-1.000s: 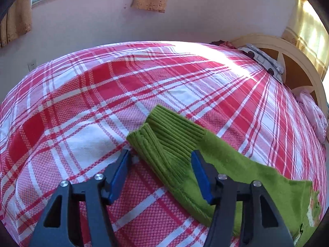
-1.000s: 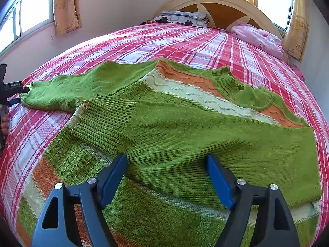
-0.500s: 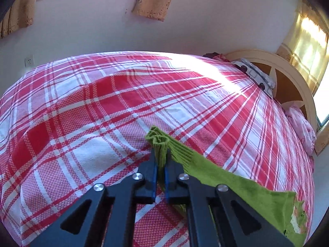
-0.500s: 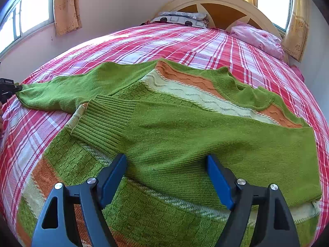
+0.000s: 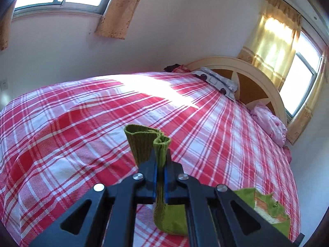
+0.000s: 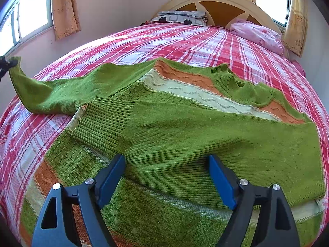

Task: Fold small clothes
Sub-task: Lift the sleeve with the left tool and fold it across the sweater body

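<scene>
A green knit sweater (image 6: 185,127) with orange and cream stripes lies on the red plaid bed. One sleeve is folded across its front. My left gripper (image 5: 160,160) is shut on the ribbed cuff (image 5: 147,142) of the other sleeve and holds it up off the bed. In the right wrist view that sleeve (image 6: 47,90) rises at the far left to the left gripper's tip (image 6: 6,64). My right gripper (image 6: 166,175) is open, hovering over the sweater's lower body and touching nothing.
The red plaid bedspread (image 5: 82,123) covers the whole bed. A curved wooden headboard (image 6: 222,4), a patterned pillow (image 6: 181,17) and a pink bundle (image 6: 257,34) are at the far end. Walls and curtained windows surround the bed.
My left gripper closed on the sleeve cuff and lifted it off the bed; the sleeve now rises at the left. The right gripper has stayed still and open.
</scene>
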Available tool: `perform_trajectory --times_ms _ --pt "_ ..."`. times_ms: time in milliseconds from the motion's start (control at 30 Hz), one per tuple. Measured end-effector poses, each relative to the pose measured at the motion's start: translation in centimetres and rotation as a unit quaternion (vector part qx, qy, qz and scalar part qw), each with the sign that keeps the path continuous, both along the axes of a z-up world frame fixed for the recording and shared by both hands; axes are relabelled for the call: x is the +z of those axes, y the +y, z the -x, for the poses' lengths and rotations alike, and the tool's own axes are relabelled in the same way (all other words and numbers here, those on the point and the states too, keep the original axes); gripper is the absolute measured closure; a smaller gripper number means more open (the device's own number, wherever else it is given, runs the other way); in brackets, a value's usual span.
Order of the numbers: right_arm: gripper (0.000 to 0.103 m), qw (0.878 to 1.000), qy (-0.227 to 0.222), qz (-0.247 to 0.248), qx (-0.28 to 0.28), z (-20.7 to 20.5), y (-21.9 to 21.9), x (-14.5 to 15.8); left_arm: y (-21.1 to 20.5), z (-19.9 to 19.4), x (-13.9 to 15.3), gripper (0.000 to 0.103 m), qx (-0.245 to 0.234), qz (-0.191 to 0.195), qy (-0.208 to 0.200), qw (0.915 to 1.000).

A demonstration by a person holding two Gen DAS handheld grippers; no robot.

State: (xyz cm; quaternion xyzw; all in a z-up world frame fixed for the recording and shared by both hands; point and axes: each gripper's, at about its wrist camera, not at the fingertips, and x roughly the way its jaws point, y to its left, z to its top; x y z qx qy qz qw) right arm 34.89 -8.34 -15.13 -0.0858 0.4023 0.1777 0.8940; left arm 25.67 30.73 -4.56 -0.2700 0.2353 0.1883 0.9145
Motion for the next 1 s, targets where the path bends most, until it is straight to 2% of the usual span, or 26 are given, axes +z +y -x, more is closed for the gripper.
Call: perform_trajectory --times_ms 233,400,500,633,767,867,1000 --pt "0.019 1.000 0.007 -0.025 0.002 -0.2 -0.7 0.2 -4.1 -1.0 4.5 0.098 -0.055 -0.008 -0.040 0.9977" --pt "0.019 0.997 0.038 -0.074 0.001 0.6 -2.7 2.1 -7.6 -1.9 6.9 0.098 -0.106 -0.025 -0.056 0.9925" --pt "0.019 0.997 0.027 -0.071 0.010 2.2 -3.6 3.2 -10.1 -2.5 7.8 0.098 -0.129 -0.033 -0.058 0.9895" --pt "0.019 0.999 0.010 -0.044 0.005 4.6 -5.6 3.9 -13.5 -3.6 7.8 0.098 -0.160 -0.031 -0.053 0.9852" --pt "0.019 0.999 0.004 -0.033 -0.023 7.1 -9.3 4.7 -17.1 -5.7 6.9 0.098 -0.194 -0.007 -0.039 0.9801" --pt "0.019 0.998 -0.008 -0.023 -0.054 8.7 -12.6 5.5 -20.5 -7.1 6.5 0.098 -0.221 0.009 -0.033 0.9746" --pt "0.019 0.993 -0.011 -0.035 -0.110 9.7 -17.2 5.7 -25.4 -8.6 6.0 0.098 -0.260 0.026 -0.031 0.9647"
